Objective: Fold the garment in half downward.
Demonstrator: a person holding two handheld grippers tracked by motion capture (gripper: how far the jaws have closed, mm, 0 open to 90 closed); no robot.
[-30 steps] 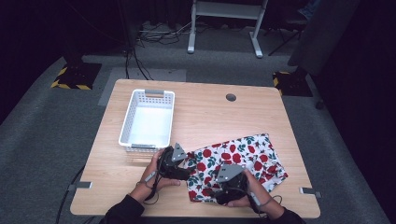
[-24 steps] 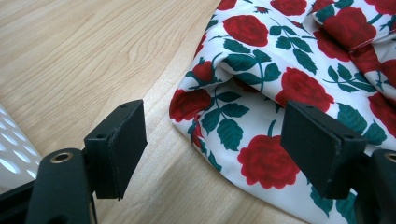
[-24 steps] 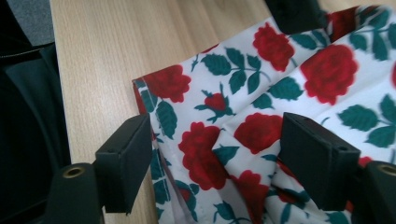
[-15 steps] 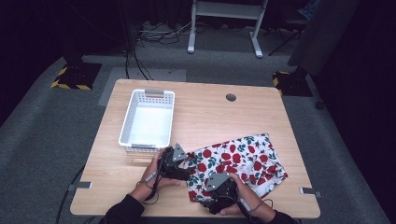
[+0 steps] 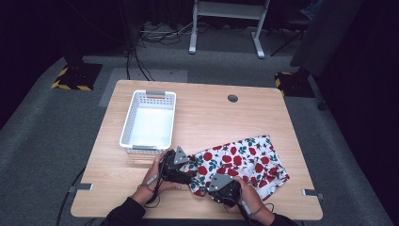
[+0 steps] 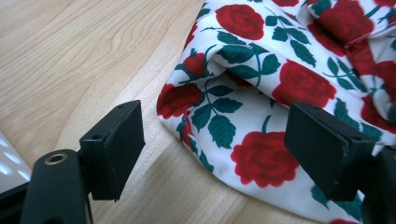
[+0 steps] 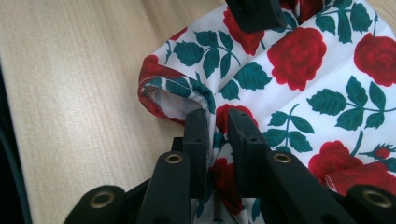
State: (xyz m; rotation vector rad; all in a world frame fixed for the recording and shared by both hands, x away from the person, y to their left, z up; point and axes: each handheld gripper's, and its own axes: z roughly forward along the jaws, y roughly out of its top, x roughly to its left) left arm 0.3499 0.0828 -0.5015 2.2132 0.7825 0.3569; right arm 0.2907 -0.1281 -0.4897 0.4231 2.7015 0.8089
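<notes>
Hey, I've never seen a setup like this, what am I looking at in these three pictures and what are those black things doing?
A person sits at a light wooden table and holds hand-held black tongs in each hand. One picture looks down from above the table; the other two come from small cameras riding on each set of tongs.

On the table lie a white plastic slatted basket and a white cloth printed with red roses and green leaves.

The right tongs have just been closing and now pinch a fold at the cloth's edge between their pads. The left tongs stand wide open, one pad over bare wood, the other over the cloth, gripping nothing. In the view from above, the left tongs sit at the cloth's left corner.
</notes>
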